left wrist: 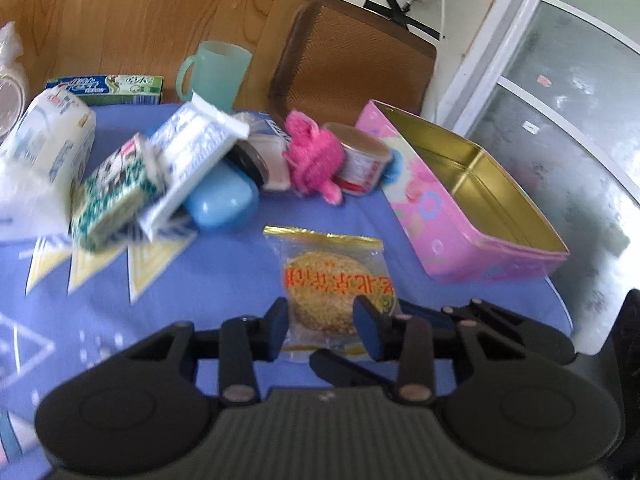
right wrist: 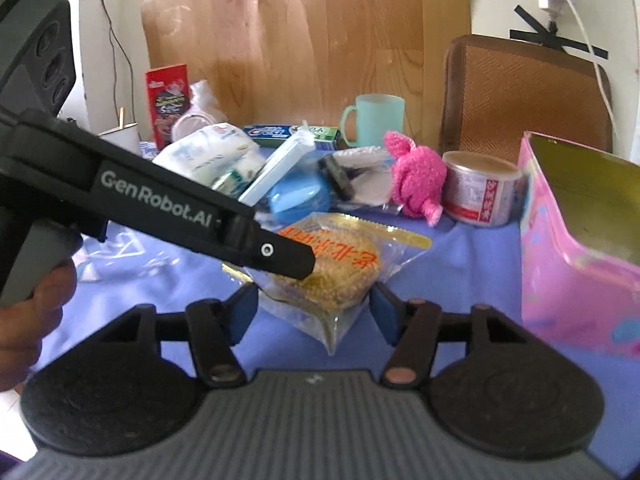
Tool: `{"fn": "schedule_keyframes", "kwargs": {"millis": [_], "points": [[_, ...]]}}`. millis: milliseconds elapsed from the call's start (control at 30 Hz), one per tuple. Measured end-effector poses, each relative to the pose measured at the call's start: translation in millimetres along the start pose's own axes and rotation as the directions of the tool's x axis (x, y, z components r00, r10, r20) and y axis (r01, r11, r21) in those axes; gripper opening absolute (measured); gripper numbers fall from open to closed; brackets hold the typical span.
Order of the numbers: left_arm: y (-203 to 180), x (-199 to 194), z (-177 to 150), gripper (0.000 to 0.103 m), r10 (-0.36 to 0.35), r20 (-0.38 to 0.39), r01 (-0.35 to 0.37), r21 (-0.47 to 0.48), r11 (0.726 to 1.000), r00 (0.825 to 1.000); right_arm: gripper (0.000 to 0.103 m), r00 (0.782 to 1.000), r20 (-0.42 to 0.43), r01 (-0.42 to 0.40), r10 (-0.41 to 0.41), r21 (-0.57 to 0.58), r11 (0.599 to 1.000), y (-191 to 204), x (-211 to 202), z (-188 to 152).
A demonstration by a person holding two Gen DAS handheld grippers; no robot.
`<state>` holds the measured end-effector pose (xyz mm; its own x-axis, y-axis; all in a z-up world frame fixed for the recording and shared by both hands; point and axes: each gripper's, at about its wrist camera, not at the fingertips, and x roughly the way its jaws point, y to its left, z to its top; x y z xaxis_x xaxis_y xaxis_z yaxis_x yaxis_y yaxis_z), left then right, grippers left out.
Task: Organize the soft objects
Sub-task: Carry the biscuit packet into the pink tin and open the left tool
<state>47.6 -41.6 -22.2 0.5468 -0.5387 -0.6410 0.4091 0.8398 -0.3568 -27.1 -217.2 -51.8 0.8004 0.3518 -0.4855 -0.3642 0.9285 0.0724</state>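
One sesame cake packet [left wrist: 320, 276] sits between the pads of your left gripper [left wrist: 322, 320], near the front of the blue tablecloth [left wrist: 200, 300]. The jaws are drawn in and appear to pinch the packet's sides. Your right gripper [right wrist: 314, 312] stands spread, with the same packet between its pads but untouched.

Behind lie one pink plush toy [left wrist: 316, 156], one can [left wrist: 360, 160], one blue case [left wrist: 224, 200], one toothpaste box [left wrist: 108, 88] and one mint mug [left wrist: 218, 72]. One open pink tin [left wrist: 460, 248] stands to the right.

Only the right wrist view shows a red box [right wrist: 166, 100], your hand [right wrist: 24, 320] on the left grip, and the packet's corner hanging down. There the tin is cut off at the edge. In the left wrist view, the white packs at left are blurred and uncountable.
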Motion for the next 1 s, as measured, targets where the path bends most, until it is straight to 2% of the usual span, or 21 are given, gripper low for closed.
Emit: {"fn": "schedule_keyframes", "kwargs": {"millis": [100, 200, 300, 400, 500, 633, 733, 800, 867, 900, 1000], "points": [[-14, -8, 6, 0.035, -0.012, 0.019, 0.011, 0.027, 1.000, 1.000, 0.064, 0.998, 0.043, 0.043, -0.042, -0.015, 0.999, 2, -14, 3], [-43, -13, 28, 0.035, -0.033, 0.061, 0.028, 0.085, 0.996, 0.998, 0.064, 0.990, 0.110, 0.092, -0.092, 0.003, 0.996, -11, -33, 16], [-83, -7, 50, 0.035, -0.046, 0.101, 0.028, 0.172, 0.985, 0.994, 0.064, 0.973, 0.176, 0.148, -0.148, 0.014, 0.989, -36, -51, 29], [-121, 13, 68, 0.036, -0.078, 0.118, 0.050, 0.227, 0.973, 0.990, 0.064, 0.956, 0.206, 0.207, -0.210, 0.036, 0.978, -71, -65, 37], [-157, 46, 80, 0.037, -0.104, 0.095, 0.077, 0.252, 0.965, 0.990, 0.064, 0.945, 0.197, 0.252, -0.260, 0.065, 0.966, -111, -70, 37], [-195, 104, 89, 0.037, -0.117, 0.027, 0.106, 0.258, 0.960, 0.993, 0.064, 0.948, 0.122, 0.275, -0.293, 0.144, 0.950, -164, -72, 29], [-213, 136, 90, 0.038, -0.122, -0.004, 0.119, 0.259, 0.958, 0.992, 0.065, 0.941, 0.071, 0.313, -0.332, 0.194, 0.930, -194, -70, 23], [-220, 151, 93, 0.040, -0.124, -0.010, 0.122, 0.256, 0.959, 0.992, 0.065, 0.918, 0.054, 0.375, -0.393, 0.207, 0.904, -202, -68, 21], [-228, 161, 95, 0.041, -0.133, -0.018, 0.133, 0.255, 0.958, 0.991, 0.065, 0.876, 0.053, 0.460, -0.479, 0.204, 0.864, -211, -69, 18], [-230, 162, 94, 0.045, -0.141, -0.008, 0.139, 0.251, 0.958, 0.990, 0.065, 0.862, 0.046, 0.486, -0.504, 0.204, 0.850, -214, -70, 18], [-234, 159, 91, 0.046, -0.145, 0.002, 0.139, 0.268, 0.954, 0.989, 0.064, 0.817, 0.060, 0.552, -0.574, 0.212, 0.807, -218, -76, 15]]}}
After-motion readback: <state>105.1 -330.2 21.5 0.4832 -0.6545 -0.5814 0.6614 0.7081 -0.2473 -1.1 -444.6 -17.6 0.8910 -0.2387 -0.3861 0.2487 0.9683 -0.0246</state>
